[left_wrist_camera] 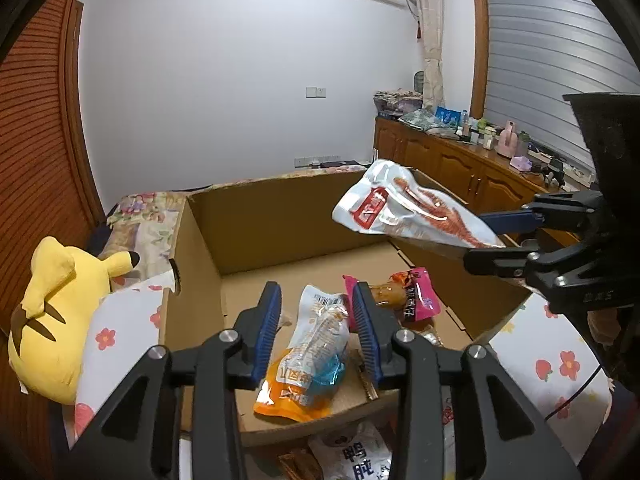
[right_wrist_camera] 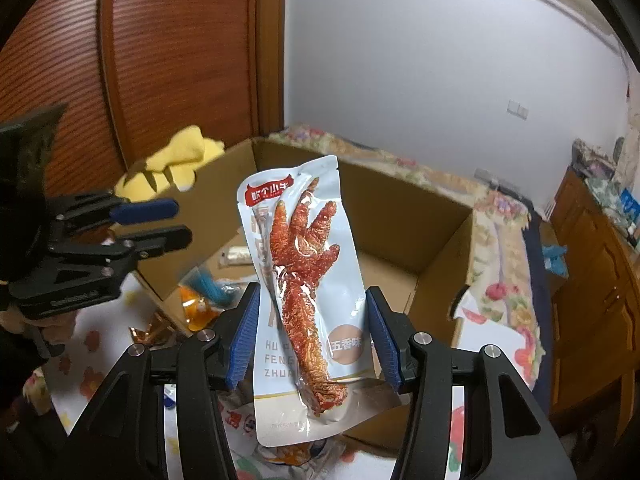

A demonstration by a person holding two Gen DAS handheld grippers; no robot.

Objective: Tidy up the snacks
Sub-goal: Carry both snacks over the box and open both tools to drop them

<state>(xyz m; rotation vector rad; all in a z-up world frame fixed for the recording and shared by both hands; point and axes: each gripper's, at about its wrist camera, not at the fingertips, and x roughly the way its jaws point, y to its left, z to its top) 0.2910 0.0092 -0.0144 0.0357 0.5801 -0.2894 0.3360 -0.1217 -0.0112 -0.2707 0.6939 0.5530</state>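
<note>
An open cardboard box [left_wrist_camera: 280, 216] stands on a floral bed sheet. On its floor lie an orange, blue and white snack packet [left_wrist_camera: 308, 360] and a pink packet [left_wrist_camera: 418, 296]. My left gripper [left_wrist_camera: 316, 300] hovers over the orange packet, its blue pads apart and not pressing on anything; in the right wrist view the left gripper [right_wrist_camera: 182, 222] has nothing between its fingers. My right gripper [right_wrist_camera: 312, 296] is shut on a white chicken-foot packet [right_wrist_camera: 304, 272], held upright above the box's near edge. From the left wrist view, that chicken-foot packet [left_wrist_camera: 400, 208] hangs over the box's right wall with the right gripper [left_wrist_camera: 478, 238] on it.
A yellow plush toy [left_wrist_camera: 56, 320] lies left of the box against a wooden wardrobe door [left_wrist_camera: 36, 160]. More snack packets [left_wrist_camera: 360, 460] lie on the sheet [left_wrist_camera: 560, 360] in front of the box. A cluttered wooden cabinet [left_wrist_camera: 460, 164] runs along the right wall.
</note>
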